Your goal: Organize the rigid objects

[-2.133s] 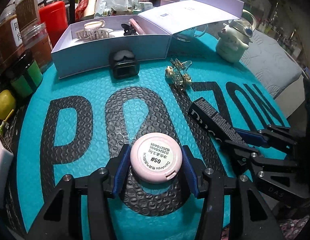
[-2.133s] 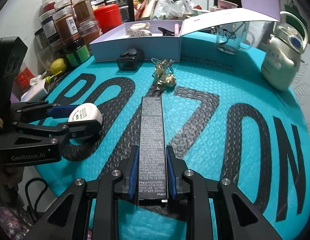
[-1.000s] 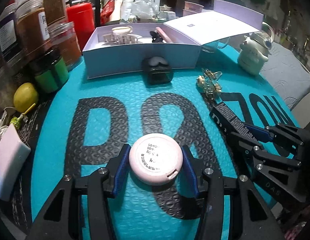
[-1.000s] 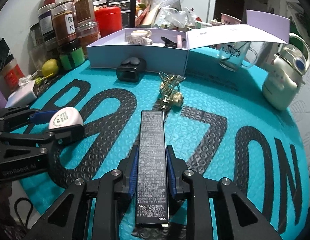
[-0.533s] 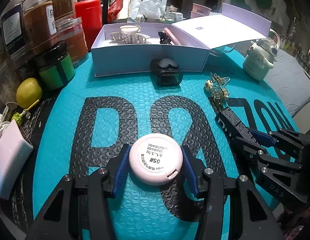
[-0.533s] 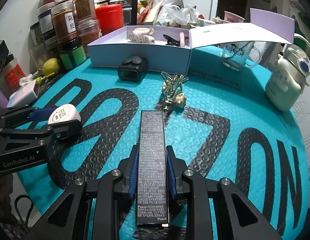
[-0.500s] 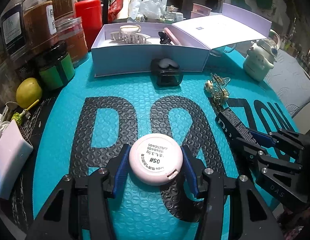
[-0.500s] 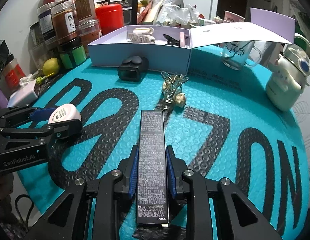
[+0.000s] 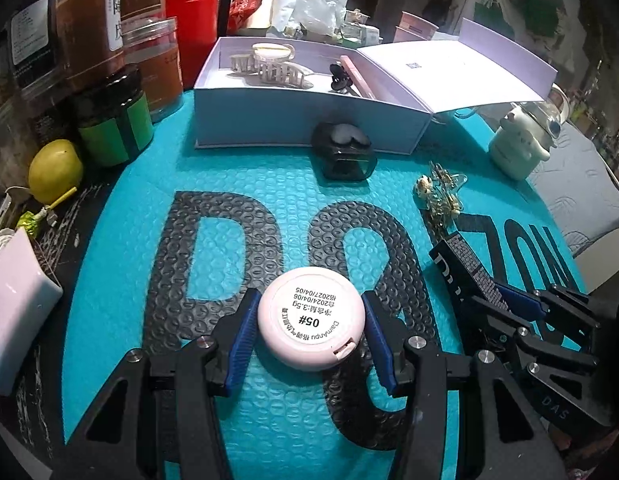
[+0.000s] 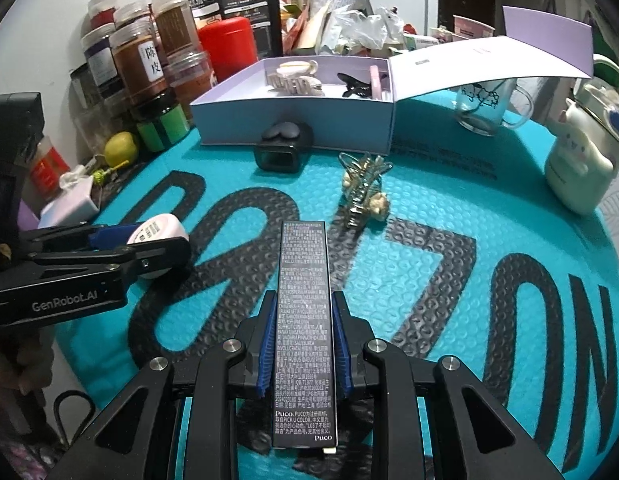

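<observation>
— What is shown in the left wrist view?

— A round pink compact [image 9: 311,319], label side up, is clamped between the blue pads of the left gripper [image 9: 309,334] above the teal mat [image 9: 121,264]. Further back, an open lilac box [image 9: 305,120] is seen with hair claws inside, and a black case [image 9: 345,152] is set just in front of its wall. A gold hair clip [image 9: 441,196] lies on the mat to the right. At the right edge, the right gripper [image 9: 505,300] is closed on a long black carton [image 9: 465,268].

— And in the right wrist view?

— The long black carton [image 10: 305,320] is pinched lengthwise between the narrowly set pads of the right gripper [image 10: 305,344], its far end pointed toward the gold hair clip [image 10: 363,192]. At left, the round pink compact [image 10: 157,232] is held in the left gripper [image 10: 149,244]. The lilac box [image 10: 293,128] stands open beyond the black case [image 10: 283,148].
</observation>
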